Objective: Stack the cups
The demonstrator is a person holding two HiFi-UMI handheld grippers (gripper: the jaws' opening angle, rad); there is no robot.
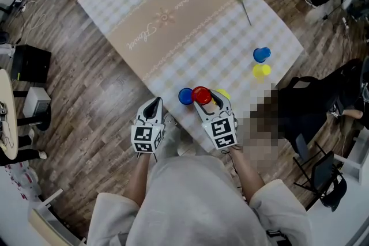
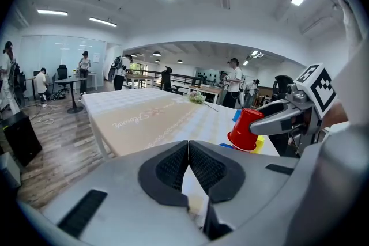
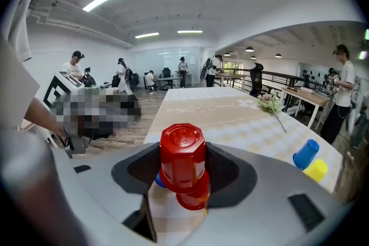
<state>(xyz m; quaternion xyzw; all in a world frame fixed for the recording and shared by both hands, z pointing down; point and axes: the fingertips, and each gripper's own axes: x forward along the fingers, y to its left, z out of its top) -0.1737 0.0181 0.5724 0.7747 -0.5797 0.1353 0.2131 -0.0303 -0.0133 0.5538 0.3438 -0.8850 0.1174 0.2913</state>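
Left gripper (image 2: 188, 144): jaws pressed together on nothing; it hangs off the near edge of the table (image 1: 173, 20).
Right gripper (image 3: 183, 152): pinching the red cup (image 3: 181, 161) across its wall.
Red cup: held over the table's near corner, its long axis tilted, base toward the gripper's camera and mouth away and down. A second red form shows just below it; whether this is another cup cannot be told.
Near blue cup (image 1: 185, 96): just left of the red cup.
Near yellow cup (image 1: 222, 93): just right of it.
Reach (judged): the right gripper is nearer both.
Far blue cup (image 1: 262, 54), far yellow cup (image 1: 262, 71): side by side, well apart from the grippers.
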